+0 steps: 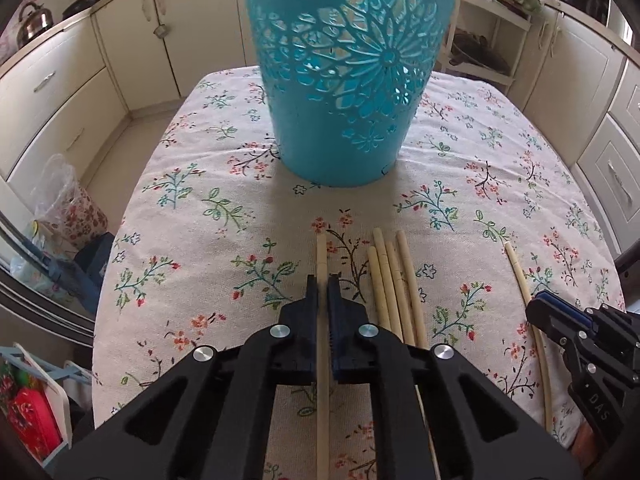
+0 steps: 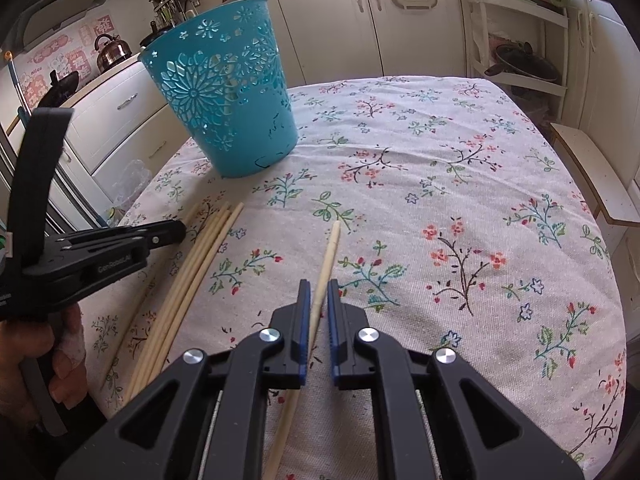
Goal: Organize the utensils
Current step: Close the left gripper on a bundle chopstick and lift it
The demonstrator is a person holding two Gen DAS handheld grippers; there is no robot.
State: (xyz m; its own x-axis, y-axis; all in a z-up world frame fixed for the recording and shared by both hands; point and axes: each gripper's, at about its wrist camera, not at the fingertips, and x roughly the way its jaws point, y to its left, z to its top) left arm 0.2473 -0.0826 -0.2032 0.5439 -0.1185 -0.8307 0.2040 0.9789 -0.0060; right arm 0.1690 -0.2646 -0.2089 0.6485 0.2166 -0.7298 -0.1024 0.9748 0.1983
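My left gripper (image 1: 322, 280) is shut on one pale wooden chopstick (image 1: 322, 252) that lies lengthwise on the floral tablecloth (image 1: 200, 208). Just right of it lie several more chopsticks (image 1: 390, 276) in a bundle. A turquoise cut-out basket (image 1: 344, 80) stands upright behind them. In the right wrist view, my right gripper (image 2: 319, 286) is shut on a separate chopstick (image 2: 330, 248) whose tip points away from me. That same stick (image 1: 520, 276) and the right gripper (image 1: 538, 302) show at the right edge of the left wrist view. The left gripper (image 2: 178, 232) appears at left beside the bundle (image 2: 200, 252), with the basket (image 2: 224, 100) further back.
A hand (image 2: 24, 360) holds the left gripper's handle. Cream kitchen cabinets surround the table. A white rack (image 2: 520, 40) and a wooden bench (image 2: 592, 176) stand at the right, a kettle (image 2: 112, 50) on the counter at left. Bags (image 1: 60, 208) sit on the floor left of the table.
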